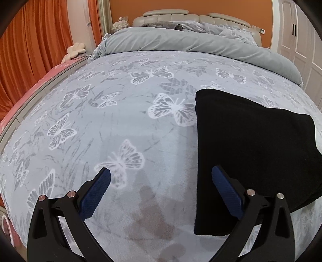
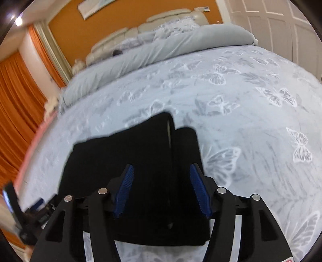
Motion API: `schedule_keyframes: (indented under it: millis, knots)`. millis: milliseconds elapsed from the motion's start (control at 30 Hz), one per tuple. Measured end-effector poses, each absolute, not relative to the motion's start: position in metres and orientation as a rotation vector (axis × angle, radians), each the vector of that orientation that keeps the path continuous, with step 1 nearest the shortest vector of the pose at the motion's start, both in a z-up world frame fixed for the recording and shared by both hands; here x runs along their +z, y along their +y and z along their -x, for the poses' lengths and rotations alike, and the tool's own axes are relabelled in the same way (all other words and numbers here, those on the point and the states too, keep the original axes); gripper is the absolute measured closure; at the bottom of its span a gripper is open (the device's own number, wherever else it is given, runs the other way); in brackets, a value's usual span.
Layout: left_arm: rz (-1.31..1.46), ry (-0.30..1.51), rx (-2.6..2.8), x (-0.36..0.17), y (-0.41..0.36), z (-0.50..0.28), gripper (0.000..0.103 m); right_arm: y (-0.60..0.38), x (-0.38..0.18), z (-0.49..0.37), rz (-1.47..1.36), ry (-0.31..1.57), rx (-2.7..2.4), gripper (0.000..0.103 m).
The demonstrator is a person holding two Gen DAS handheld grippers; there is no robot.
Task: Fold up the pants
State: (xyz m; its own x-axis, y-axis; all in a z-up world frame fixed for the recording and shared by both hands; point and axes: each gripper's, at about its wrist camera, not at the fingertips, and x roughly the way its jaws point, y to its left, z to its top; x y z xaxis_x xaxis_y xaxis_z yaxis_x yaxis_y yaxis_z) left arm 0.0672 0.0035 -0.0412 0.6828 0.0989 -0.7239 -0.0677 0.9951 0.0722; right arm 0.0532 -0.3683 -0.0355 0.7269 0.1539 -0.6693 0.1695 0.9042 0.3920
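Observation:
The black pants lie folded into a thick rectangle on the butterfly-print bedspread, at the right of the left wrist view. My left gripper is open wide over bare bedspread, with its right finger over the left edge of the pants. In the blurred right wrist view the folded pants lie directly under my right gripper. Its blue pads stand apart above the cloth and press on nothing. A dark device with a blue part at the lower left looks like the other gripper.
A rolled grey duvet and pillows lie across the far end by the padded headboard. Orange curtains and a pink-covered ledge run along the left. White wardrobe doors stand at the right. A faint darker patch marks the bedspread.

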Motion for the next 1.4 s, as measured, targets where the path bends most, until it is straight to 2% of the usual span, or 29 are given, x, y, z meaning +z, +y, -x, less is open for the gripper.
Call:
schedule_keyframes:
  millis: [200,233,267,333,367,400,433,500,533,600,667,733,767,833,933,1000,1033,1100,1167,1200,1233,1267,1333,1367,1400]
  knots:
    - [-0.046,0.808,0.104,-0.043,0.002,-0.067,0.005,-0.386,-0.030,-0.071,-0.513,0.716,0.016,0.044]
    - [-0.043,0.805,0.106,-0.044,0.002,-0.067,0.005,-0.384,-0.028,-0.081,-0.505,0.713,0.027,0.041]
    - [-0.040,0.802,0.108,-0.044,0.002,-0.067,0.005,-0.384,-0.028,-0.087,-0.488,0.724,0.028,0.029]
    - [-0.034,0.794,0.110,-0.043,0.002,-0.066,0.005,-0.378,-0.039,-0.107,-0.450,0.776,0.024,0.023]
    - [-0.029,0.788,0.110,-0.042,0.002,-0.065,0.005,-0.373,-0.047,-0.114,-0.434,0.804,0.027,0.028]
    - [-0.024,0.785,0.110,-0.042,0.003,-0.065,0.005,-0.369,-0.054,-0.120,-0.423,0.825,0.043,0.039]
    - [-0.018,0.778,0.106,-0.041,0.003,-0.065,0.005,-0.361,-0.061,-0.127,-0.397,0.858,0.065,0.075]
    - [-0.012,0.772,0.102,-0.040,0.003,-0.065,0.005,-0.354,-0.055,-0.124,-0.365,0.837,0.063,0.082]
    - [-0.012,0.769,0.100,-0.040,0.003,-0.065,0.005,-0.353,-0.045,-0.119,-0.358,0.811,0.074,0.097]
    - [-0.010,0.765,0.087,-0.039,0.002,-0.064,0.005,-0.351,-0.011,-0.097,-0.329,0.706,0.096,0.096]
    - [-0.016,0.764,0.079,-0.039,0.000,-0.065,0.005,-0.351,-0.012,-0.090,-0.257,0.676,0.054,0.092]
    - [-0.033,0.762,0.078,-0.041,-0.004,-0.065,0.005,-0.355,-0.065,-0.118,-0.202,0.895,-0.024,0.083]
    - [-0.034,0.758,0.074,-0.042,-0.005,-0.065,0.005,-0.359,-0.076,-0.118,-0.242,0.894,-0.018,0.081]
    - [-0.043,0.746,0.086,-0.040,-0.007,-0.064,0.005,-0.359,-0.054,-0.107,-0.249,0.845,-0.035,0.082]
    - [-0.026,0.725,0.073,-0.033,-0.004,-0.060,0.005,-0.344,0.004,-0.062,-0.198,0.624,-0.042,0.078]
    - [0.019,0.712,0.043,-0.028,-0.001,-0.057,0.005,-0.334,0.004,-0.053,-0.242,0.632,0.045,0.078]
    - [0.026,0.713,0.034,-0.028,-0.002,-0.056,0.005,-0.330,-0.011,-0.056,-0.272,0.700,0.093,0.079]
    - [0.011,0.727,0.025,-0.032,-0.006,-0.056,0.005,-0.327,-0.058,-0.071,-0.263,0.908,0.072,0.090]
    - [0.001,0.728,0.016,-0.033,-0.011,-0.056,0.005,-0.345,-0.066,-0.069,-0.333,0.878,0.078,0.103]
    - [-0.002,0.722,0.016,-0.032,-0.013,-0.055,0.005,-0.355,-0.060,-0.065,-0.375,0.873,0.042,0.103]
    - [-0.008,0.715,0.009,-0.031,-0.015,-0.054,0.005,-0.360,-0.055,-0.058,-0.401,0.848,0.029,0.101]
    - [-0.011,0.711,0.002,-0.029,-0.017,-0.053,0.005,-0.364,-0.046,-0.047,-0.426,0.809,0.037,0.094]
    - [-0.002,0.709,-0.017,-0.027,-0.019,-0.051,0.005,-0.362,-0.033,-0.033,-0.378,0.761,0.067,0.094]
    - [0.007,0.714,-0.035,-0.027,-0.020,-0.050,0.005,-0.363,-0.035,-0.033,-0.321,0.778,0.031,0.087]
    - [0.015,0.721,-0.052,-0.027,-0.021,-0.049,0.005,-0.361,-0.053,-0.041,-0.236,0.877,-0.019,0.077]
